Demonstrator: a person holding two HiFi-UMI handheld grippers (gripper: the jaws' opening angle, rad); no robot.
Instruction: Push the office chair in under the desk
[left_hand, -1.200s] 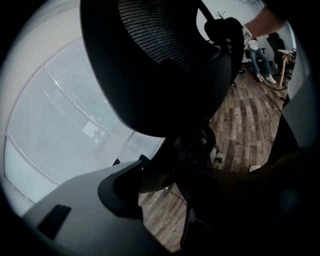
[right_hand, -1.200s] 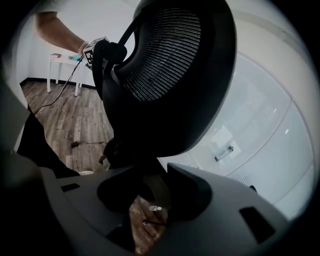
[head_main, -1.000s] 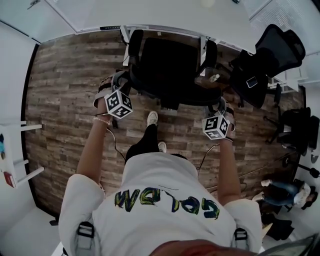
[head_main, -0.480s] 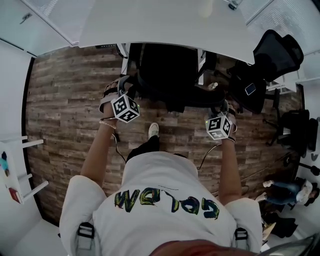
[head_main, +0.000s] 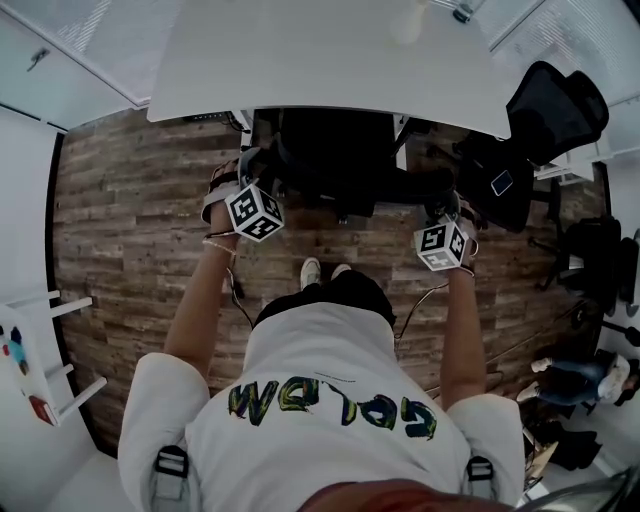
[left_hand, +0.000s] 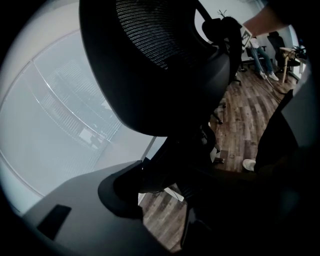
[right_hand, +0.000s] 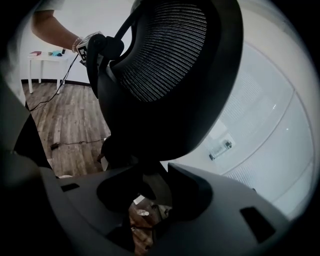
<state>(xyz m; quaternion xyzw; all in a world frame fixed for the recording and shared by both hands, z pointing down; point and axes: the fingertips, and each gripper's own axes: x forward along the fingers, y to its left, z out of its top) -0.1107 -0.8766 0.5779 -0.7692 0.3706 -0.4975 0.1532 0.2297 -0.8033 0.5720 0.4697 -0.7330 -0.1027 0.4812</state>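
Observation:
The black office chair (head_main: 335, 165) stands at the white desk (head_main: 320, 60), with its seat mostly hidden under the desktop. My left gripper (head_main: 250, 172) is at the left edge of the chair's back and my right gripper (head_main: 445, 207) at its right edge. In the left gripper view the mesh back (left_hand: 150, 60) looms overhead, and a dark part of its frame sits between the jaws of the left gripper (left_hand: 165, 185). In the right gripper view the mesh back (right_hand: 165, 75) fills the middle, and the right gripper (right_hand: 150, 187) is shut on a dark strut below it.
A second black chair (head_main: 555, 100) and a black seat with a phone (head_main: 500, 180) stand to the right of the desk. A white side table (head_main: 30, 360) stands at the left wall. More dark chairs and a seated person (head_main: 580, 385) are at the far right. The person's feet (head_main: 312, 272) are just behind the chair.
The chair has rolled forward, so more of its seat is hidden under the desktop. Both grippers went forward with it, and the person stepped after them.

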